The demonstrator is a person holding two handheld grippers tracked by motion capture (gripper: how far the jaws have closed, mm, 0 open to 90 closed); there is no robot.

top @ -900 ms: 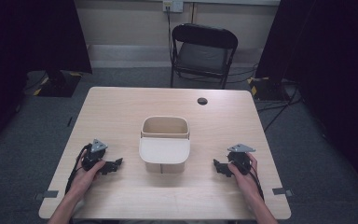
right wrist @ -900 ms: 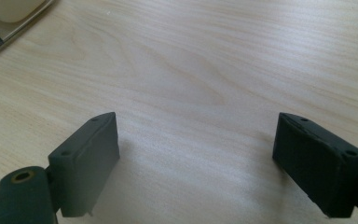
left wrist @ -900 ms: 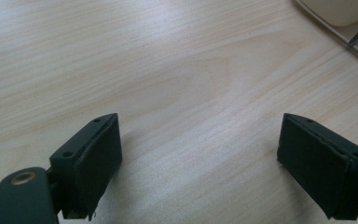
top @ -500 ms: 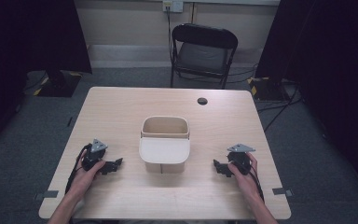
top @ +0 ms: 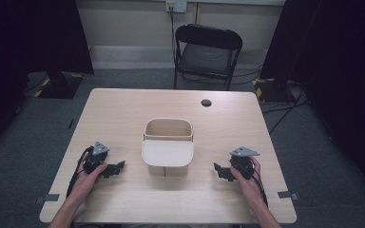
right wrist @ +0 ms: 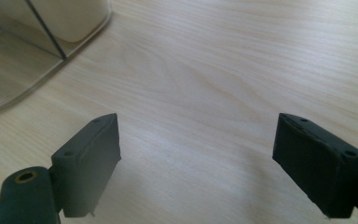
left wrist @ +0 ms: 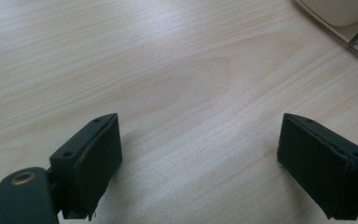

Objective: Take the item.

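High view: your left gripper point(top: 116, 167) rests on the table point(top: 123, 114) with its jaws spread and nothing between them, well apart from the beige bin point(top: 168, 135) at centre. The bin stands upright, its lid point(top: 167, 153) swung open toward you. Your right gripper point(top: 220, 171) mirrors the left, jaws spread wide over bare wood. To begin well, I'd bring both grippers in level toward the bin's sides, keeping the jaws wide until they straddle a wall or the lid's edge.

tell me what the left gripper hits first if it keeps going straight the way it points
Probably the beige bin: the left gripper points right toward its lower part across bare table, though its own view puts the bin off to one side.
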